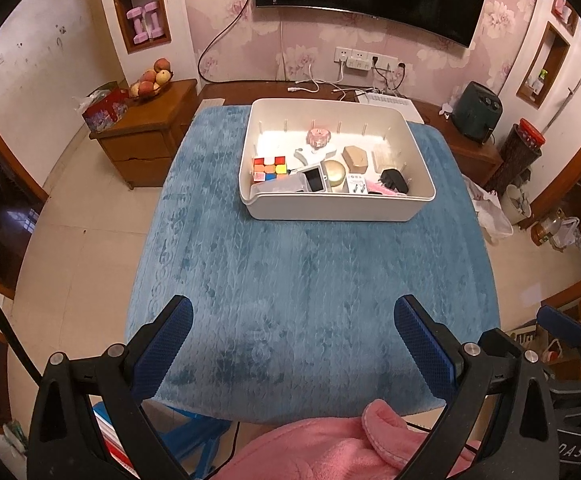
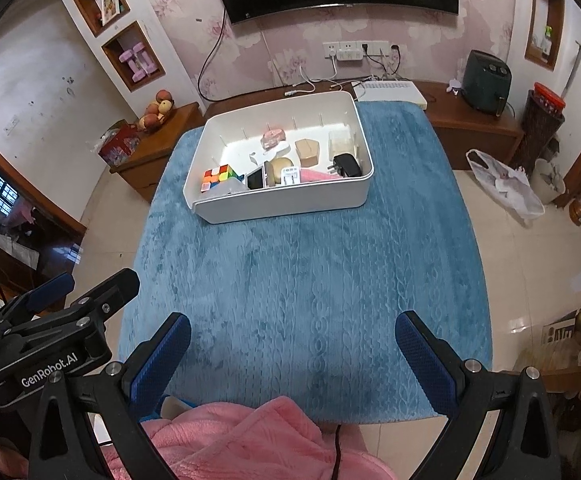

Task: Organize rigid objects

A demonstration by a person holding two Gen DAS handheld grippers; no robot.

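A white bin (image 1: 330,210) (image 2: 282,204) stands at the far side of the blue-covered table (image 1: 310,280) (image 2: 302,280). Inside lie a colourful puzzle cube (image 1: 268,167) (image 2: 218,177), a gold round tin (image 1: 335,171), a tan box (image 1: 355,159) (image 2: 307,151), a black plug adapter (image 1: 394,180) (image 2: 346,165), a pink round item (image 1: 318,137) and other small things. My left gripper (image 1: 293,312) is open and empty over the table's near edge. My right gripper (image 2: 293,330) is open and empty there too, to the right of the left one.
A wooden cabinet with a fruit bowl (image 1: 150,80) stands at the left. A low TV bench with cables, a power strip and a dark appliance (image 1: 476,110) runs behind the table. Bags and jars sit on the floor at the right. A pink garment (image 1: 322,448) lies at the near edge.
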